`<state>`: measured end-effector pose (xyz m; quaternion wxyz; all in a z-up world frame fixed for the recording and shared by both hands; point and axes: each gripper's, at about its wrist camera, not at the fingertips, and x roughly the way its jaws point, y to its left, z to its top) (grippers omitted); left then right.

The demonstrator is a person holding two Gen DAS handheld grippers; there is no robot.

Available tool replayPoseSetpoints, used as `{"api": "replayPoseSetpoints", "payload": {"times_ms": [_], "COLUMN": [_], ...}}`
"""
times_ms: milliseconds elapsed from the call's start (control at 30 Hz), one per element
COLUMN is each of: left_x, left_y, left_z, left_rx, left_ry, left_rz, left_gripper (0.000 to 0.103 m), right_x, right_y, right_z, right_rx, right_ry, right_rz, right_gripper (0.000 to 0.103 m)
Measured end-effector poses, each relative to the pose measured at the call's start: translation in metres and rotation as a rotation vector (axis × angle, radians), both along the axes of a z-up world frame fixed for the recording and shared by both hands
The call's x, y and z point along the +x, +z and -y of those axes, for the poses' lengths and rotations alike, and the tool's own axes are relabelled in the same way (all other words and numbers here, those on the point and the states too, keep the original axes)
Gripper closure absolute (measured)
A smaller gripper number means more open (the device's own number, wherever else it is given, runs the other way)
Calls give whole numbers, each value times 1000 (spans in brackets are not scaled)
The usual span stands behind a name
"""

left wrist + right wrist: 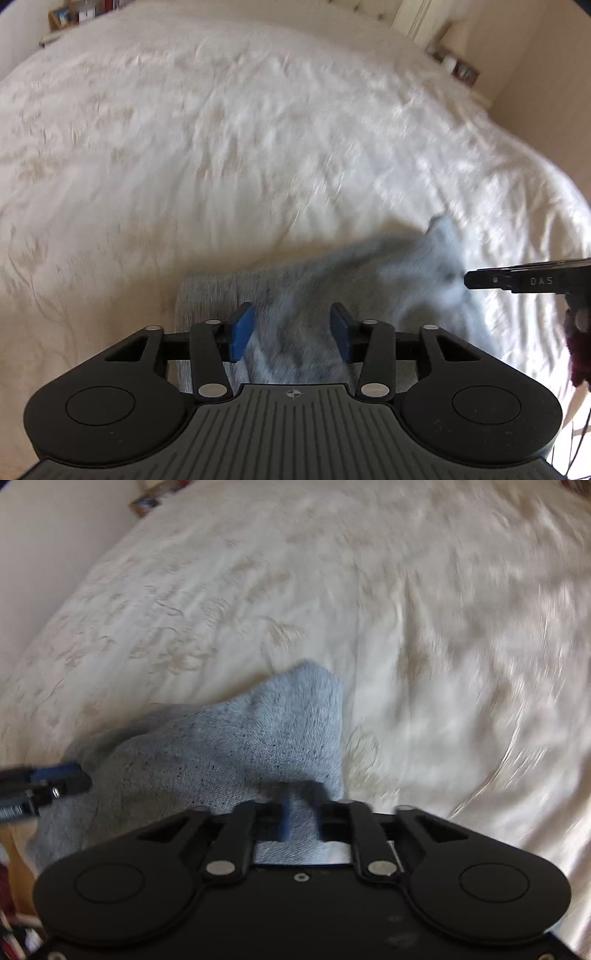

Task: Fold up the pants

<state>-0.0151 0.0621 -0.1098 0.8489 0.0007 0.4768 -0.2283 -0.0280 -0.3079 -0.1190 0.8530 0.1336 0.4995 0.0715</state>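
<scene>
Left wrist view: I see the left gripper [291, 332] with its blue pads [242, 330] standing apart, released. The light blue-grey knit pants [369, 280] lie beneath and between the pads, but neither pad presses on the fabric. The pants sit at the near edge of the cream embroidered bedspread [221, 147]. Their left edge is straight and ends just beside the left pad. A loose corner peaks up on the far right. The right gripper [480, 279] enters from the right frame edge, its black tip touching the fabric there. Beyond the pants, the bedspread runs bare to the far wall. A wooden shelf [458, 62] stands past the right bed edge.

Right wrist view: I see the right gripper [301, 812] low against the pants [221, 746]. Fabric fills the gap between its fingers, and the blue pad is partly buried in it. Motion blur prevents me from telling whether the pads clamp it. A raised fold peaks ahead of the fingers. The left gripper [70, 775] enters at the left edge, over the fabric. The bedspread [443, 627] is bare ahead and to the right.
</scene>
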Motion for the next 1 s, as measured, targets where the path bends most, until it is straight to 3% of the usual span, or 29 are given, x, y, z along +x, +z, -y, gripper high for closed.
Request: {"api": "replayPoseSetpoints", "payload": {"times_ms": [100, 200, 300, 567, 667, 733, 833, 900, 933, 1000], "left_x": [10, 23, 32, 33, 36, 38, 38, 39, 42, 47], "left_y": [-2, -15, -34, -36, -38, -39, -39, -44, -48, -57], "left_z": [-1, -3, -12, -15, -12, -11, -12, -14, -18, -31], "left_rx": [-31, -12, -31, -52, -50, -56, -31, 13, 20, -30], "left_ry": [27, 74, 118, 136, 131, 129, 117, 143, 163, 224], "left_rz": [-1, -39, -116, -141, -148, -154, -144, -141, -162, -239], "left_gripper": [51, 51, 51, 48, 44, 41, 41, 40, 31, 25], "right_x": [9, 37, 71, 107, 115, 115, 105, 106, 107, 104], "right_y": [19, 20, 12, -7, -13, -15, -1, -13, -20, -25], "right_z": [19, 33, 37, 29, 27, 26, 19, 26, 30, 34], "right_rx": [52, 78, 105, 130, 153, 173, 45, -18, -20, 12], "right_ry": [-15, 10, 91, 371, 418, 424, 399, 316, 277, 216], "right_rz": [84, 95, 79, 4, -33, -62, -4, -38, -54, -47], "right_gripper": [53, 46, 44, 45, 53, 97, 99, 100, 101, 101]}}
